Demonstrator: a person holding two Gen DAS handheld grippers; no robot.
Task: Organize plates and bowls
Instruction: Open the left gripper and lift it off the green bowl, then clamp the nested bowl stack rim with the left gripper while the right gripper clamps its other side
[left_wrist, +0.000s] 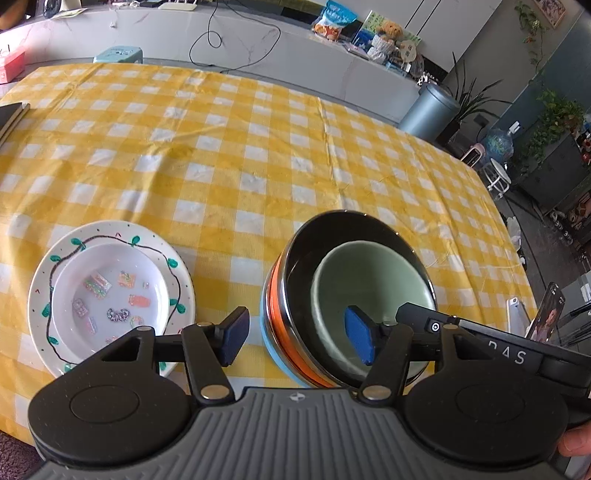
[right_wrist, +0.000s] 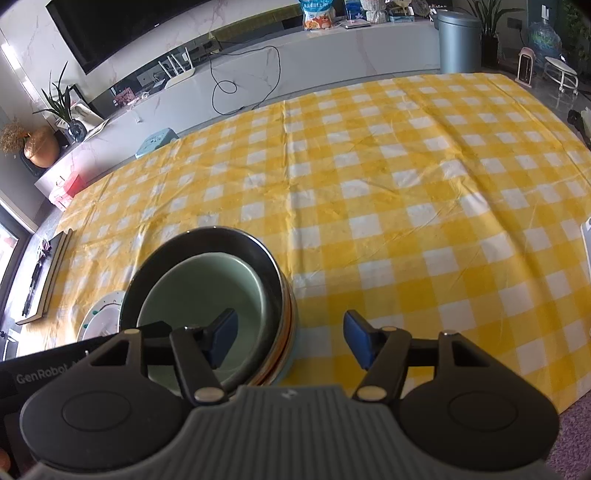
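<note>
Bowls (left_wrist: 347, 295) sit nested at near right, plates (left_wrist: 110, 295) stacked at near left; sorting looks done. Left gripper (left_wrist: 295, 338) and right gripper (right_wrist: 290, 341) both gape, holding nothing.

Looking steeply down from close above the near tabletop (left_wrist: 258, 147) edge, left and right, both sharing the stacked bowls (left_wrist: 351, 295).

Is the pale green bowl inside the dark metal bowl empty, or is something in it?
Empty. The pale green bowl shows only its bare, smooth inside in both wrist views; a pad of each gripper stands over it.
</note>
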